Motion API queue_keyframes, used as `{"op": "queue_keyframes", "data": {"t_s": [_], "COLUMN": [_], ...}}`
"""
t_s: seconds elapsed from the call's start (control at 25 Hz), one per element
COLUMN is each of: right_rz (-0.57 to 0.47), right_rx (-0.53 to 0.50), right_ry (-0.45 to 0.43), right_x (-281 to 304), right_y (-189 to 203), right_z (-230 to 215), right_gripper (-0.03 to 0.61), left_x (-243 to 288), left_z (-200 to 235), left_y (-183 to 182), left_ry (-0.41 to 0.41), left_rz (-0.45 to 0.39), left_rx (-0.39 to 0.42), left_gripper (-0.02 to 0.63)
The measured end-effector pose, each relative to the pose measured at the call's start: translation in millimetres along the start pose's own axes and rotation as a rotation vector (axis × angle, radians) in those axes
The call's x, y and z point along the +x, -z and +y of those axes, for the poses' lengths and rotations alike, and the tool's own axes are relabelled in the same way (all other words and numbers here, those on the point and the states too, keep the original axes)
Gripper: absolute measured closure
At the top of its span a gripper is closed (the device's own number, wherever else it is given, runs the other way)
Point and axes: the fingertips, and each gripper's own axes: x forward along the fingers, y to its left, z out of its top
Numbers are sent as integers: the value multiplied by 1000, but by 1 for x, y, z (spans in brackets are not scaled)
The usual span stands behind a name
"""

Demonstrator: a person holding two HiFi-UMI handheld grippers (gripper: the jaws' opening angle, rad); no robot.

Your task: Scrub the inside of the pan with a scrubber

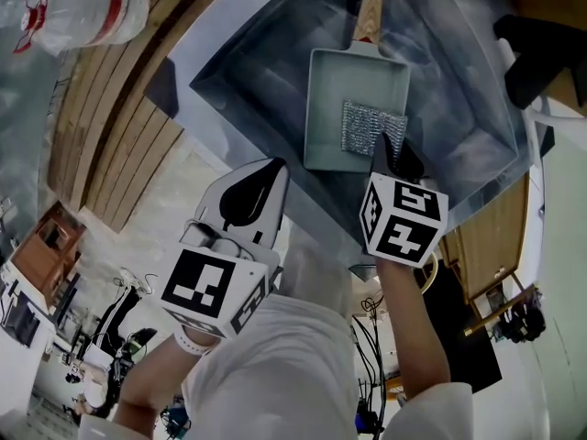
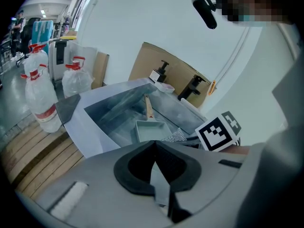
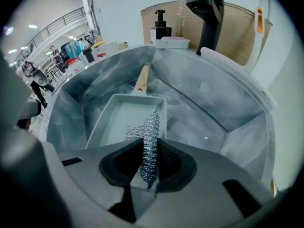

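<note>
The right gripper [image 3: 148,161] is pinching the scrubber [image 3: 151,129] edge-on between its jaws. The scrubber is a wad of silvery metal mesh, and its free part fans out past the tips. In the head view that free part lies against the floor of the pan [image 1: 341,94], in the near right corner. The grip looks chosen so that the mesh meets the pan and the hard jaws do not.

The pan is rectangular and pale. It sits flat and open side up on the bottom of the sink [image 1: 472,90], with its wooden handle [image 1: 370,7] pointing away from the person. That leaves the inside open to a reach from the near side.

The left gripper [image 2: 154,156] has its jaws pressed together on nothing. It hangs back over the sink's near edge, well apart from the pan, so it is not steadying anything. As I judge it, only the pan's own weight holds it in place, and hard strokes could slide it along the basin.

Scrubbing seems to be at its start or under way. Nothing here shows how much of the floor has been covered.

The count:
- one pan
- one scrubber
- two grippers
- one black tap [image 3: 209,8] behind the sink
- one pump bottle [image 3: 161,25] behind the sink
- plastic bottles [image 2: 40,96] on the slatted counter to the left — three, I think, though they overlap there
</note>
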Motion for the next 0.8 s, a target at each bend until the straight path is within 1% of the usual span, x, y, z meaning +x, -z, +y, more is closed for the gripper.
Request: {"op": "queue_keyframes", "data": {"t_s": [0.12,0.32,0.44,0.64,0.8], "right_rz": [-2,2,0,-28,-48], "right_rx": [-42,-61,-72,-53,-49], "right_ry": [68,162,201,265,281], "right_x": [-4,-10,-14,-19,-16], "right_y": [2,1,0,-4,-15], "right_z": [-15,-31,-32,-34,-35], "right_gripper": [512,511,511,511,511], "left_x": [1,0,-1,-2,-3], "left_z": [-2,-3,-3,-1,0], "left_y": [-1,-3,-2,-1,0], "left_ry": [5,11,9,7,5], "left_rz": [-1,-8,-9,-10,-12], "left_rx": [-3,-2,-3,-6,-10], "left_gripper": [609,609,609,609,609]}}
